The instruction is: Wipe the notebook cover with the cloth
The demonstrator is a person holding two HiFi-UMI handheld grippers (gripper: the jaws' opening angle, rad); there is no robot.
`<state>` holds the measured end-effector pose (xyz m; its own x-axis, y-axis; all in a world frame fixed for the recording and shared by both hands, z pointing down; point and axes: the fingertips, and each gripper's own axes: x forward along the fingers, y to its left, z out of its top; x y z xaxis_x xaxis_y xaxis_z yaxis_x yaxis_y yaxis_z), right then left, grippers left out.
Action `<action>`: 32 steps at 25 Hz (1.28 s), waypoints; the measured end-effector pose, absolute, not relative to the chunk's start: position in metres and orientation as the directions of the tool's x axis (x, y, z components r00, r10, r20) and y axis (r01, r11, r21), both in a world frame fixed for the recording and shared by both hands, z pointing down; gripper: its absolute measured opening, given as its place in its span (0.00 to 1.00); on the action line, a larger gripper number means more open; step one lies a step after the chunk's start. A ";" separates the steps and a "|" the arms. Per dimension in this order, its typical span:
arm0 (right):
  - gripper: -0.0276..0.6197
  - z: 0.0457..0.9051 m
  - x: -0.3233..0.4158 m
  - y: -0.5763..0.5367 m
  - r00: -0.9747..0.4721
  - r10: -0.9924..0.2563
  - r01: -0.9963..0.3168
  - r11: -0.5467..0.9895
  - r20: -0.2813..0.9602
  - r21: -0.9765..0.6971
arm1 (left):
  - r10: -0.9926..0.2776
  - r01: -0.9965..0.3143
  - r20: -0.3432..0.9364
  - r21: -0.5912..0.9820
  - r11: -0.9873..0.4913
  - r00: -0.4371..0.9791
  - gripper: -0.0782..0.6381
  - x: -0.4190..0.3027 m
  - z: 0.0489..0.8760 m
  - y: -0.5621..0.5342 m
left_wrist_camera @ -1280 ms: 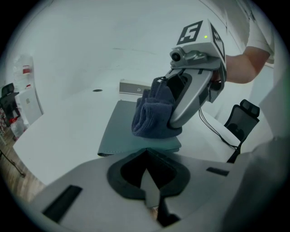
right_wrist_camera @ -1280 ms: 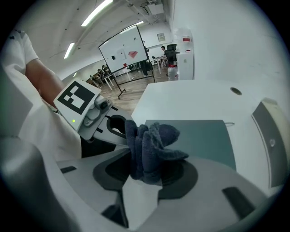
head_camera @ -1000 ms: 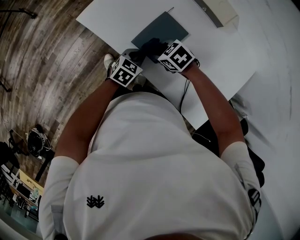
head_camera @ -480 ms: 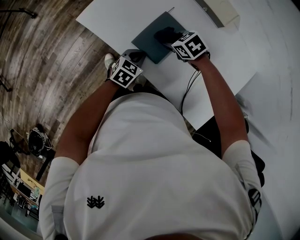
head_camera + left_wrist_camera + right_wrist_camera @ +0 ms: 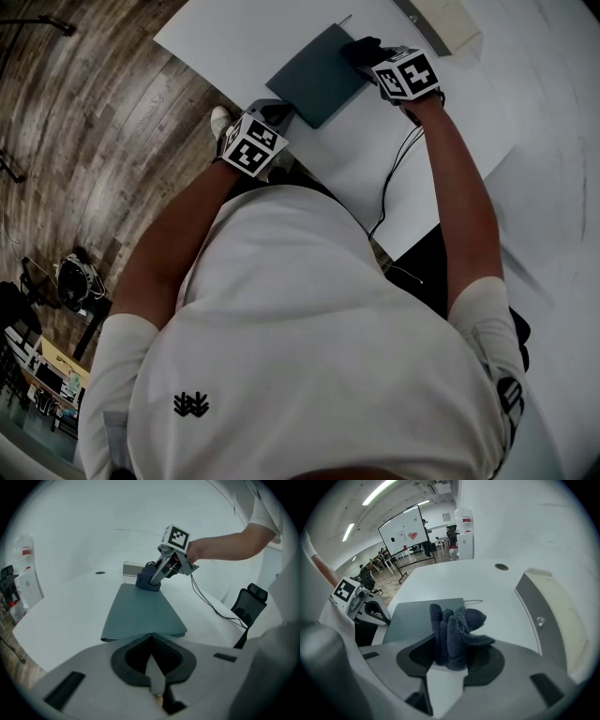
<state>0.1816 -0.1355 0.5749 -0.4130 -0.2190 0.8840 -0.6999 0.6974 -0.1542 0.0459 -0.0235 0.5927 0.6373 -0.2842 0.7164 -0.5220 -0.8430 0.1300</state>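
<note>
Since the earlier frames the right gripper (image 5: 375, 58) has been carried from the notebook's near end, beside the left gripper (image 5: 277, 117), up the cover to its far right corner; the left gripper has not shifted. Cloth (image 5: 457, 630): dark blue, bunched, clamped between the right jaws, with its folds standing out beyond the tips. Seen from the left gripper view, it is pressed down on the far corner of the cover. Notebook (image 5: 314, 80): slate-grey, shut, lying flat on the white table (image 5: 234, 37), turned at an angle to the table edge. Left jaws: closed together, with their tips at the notebook's near edge. The edge appears to be nipped there to steady the book, though contact is judged rather than plainly seen. Key relation noted: the long axis of the cover runs from the left gripper away to the cloth, so nearly the whole cover lies on the person's side of the cloth, toward the left gripper. A further stroke is therefore judged to have to be drawn back along that axis. It falls to the right arm, which alone carries the cloth. Wiping is taken to be under way, at the far end of a pass. Containers: a beige, grey-edged tray (image 5: 441, 19) is seen on the table just beyond the right gripper, apart from the notebook. No contents can be made out in it, and whether it is a tray or a flat board cannot be told.
</note>
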 end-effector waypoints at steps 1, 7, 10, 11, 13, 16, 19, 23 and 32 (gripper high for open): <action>0.29 0.575 0.187 -0.139 -0.400 -0.225 -0.710 0.689 0.888 -0.146 | -0.283 -0.521 0.717 0.130 -0.843 0.637 0.12 0.046 0.593 -0.023; 0.29 0.579 0.206 -0.152 -0.364 -0.256 -0.747 0.655 0.896 -0.117 | -0.280 -0.521 0.720 0.131 -0.843 0.635 0.12 0.046 0.597 -0.025; 0.29 0.578 0.203 -0.152 -0.367 -0.262 -0.747 0.655 0.893 -0.115 | -0.278 -0.521 0.723 0.132 -0.843 0.633 0.12 0.046 0.601 -0.026; 0.29 0.575 0.199 -0.149 -0.379 -0.259 -0.741 0.660 0.888 -0.124 | -0.278 -0.521 0.722 0.132 -0.843 0.633 0.12 0.046 0.600 -0.025; 0.29 0.568 0.187 -0.139 -0.407 -0.247 -0.720 0.679 0.879 -0.143 | -0.278 -0.520 0.721 0.132 -0.844 0.635 0.12 0.047 0.599 -0.024; 0.29 0.562 0.162 -0.122 -0.439 -0.214 -0.678 0.716 0.873 -0.166 | -0.280 -0.521 0.721 0.130 -0.844 0.633 0.12 0.046 0.598 -0.024; 0.29 0.558 0.131 -0.103 -0.477 -0.166 -0.627 0.753 0.863 -0.201 | -0.279 -0.520 0.721 0.131 -0.844 0.634 0.12 0.046 0.599 -0.024; 0.29 0.553 0.090 -0.079 -0.508 -0.101 -0.553 0.800 0.855 -0.234 | -0.280 -0.521 0.719 0.132 -0.844 0.636 0.12 0.046 0.592 -0.024; 0.29 0.564 0.044 -0.054 -0.556 -0.019 -0.482 0.822 0.831 -0.304 | -0.284 -0.522 0.719 0.128 -0.844 0.635 0.12 0.047 0.593 -0.024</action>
<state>0.0437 -0.0536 0.5640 -0.5561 -0.0193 0.8309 -0.4821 0.8218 -0.3036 0.0474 -0.0239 0.5933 0.6346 -0.2837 0.7189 -0.5217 -0.8435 0.1276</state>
